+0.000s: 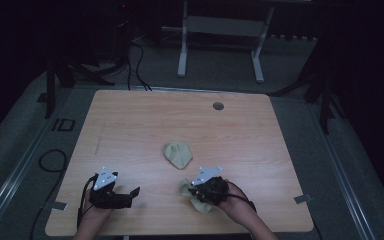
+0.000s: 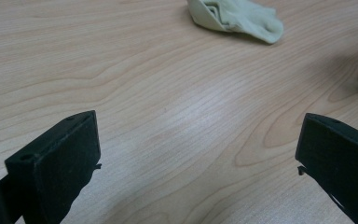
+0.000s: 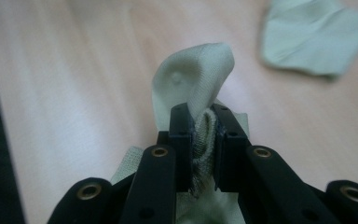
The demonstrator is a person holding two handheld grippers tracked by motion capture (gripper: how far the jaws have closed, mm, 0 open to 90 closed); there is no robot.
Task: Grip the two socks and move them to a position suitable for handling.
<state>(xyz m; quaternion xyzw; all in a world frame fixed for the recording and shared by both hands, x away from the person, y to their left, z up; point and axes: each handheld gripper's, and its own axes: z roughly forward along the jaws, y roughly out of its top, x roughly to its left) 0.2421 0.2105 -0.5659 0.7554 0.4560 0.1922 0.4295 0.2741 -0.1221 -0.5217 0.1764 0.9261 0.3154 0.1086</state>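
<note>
Two pale green socks are on the wooden table (image 1: 130, 120). One sock (image 1: 178, 154) (image 2: 235, 17) (image 3: 314, 39) lies bunched near the table's middle. My right gripper (image 1: 194, 190) (image 3: 204, 114) is shut on the other sock (image 1: 200, 202) (image 3: 193, 84) near the front edge; a fold of it sticks up past the jaws and the rest hangs under them. My left gripper (image 1: 132, 194) (image 2: 198, 149) rests low at the front left, jaws wide open with only bare wood between them.
A round cable hole (image 1: 218, 106) sits near the table's far right edge. Beyond the table stand a white frame (image 1: 220, 40) and cables (image 1: 135, 65) on a dark floor. Tape marks (image 1: 302, 199) are at the table's front corners.
</note>
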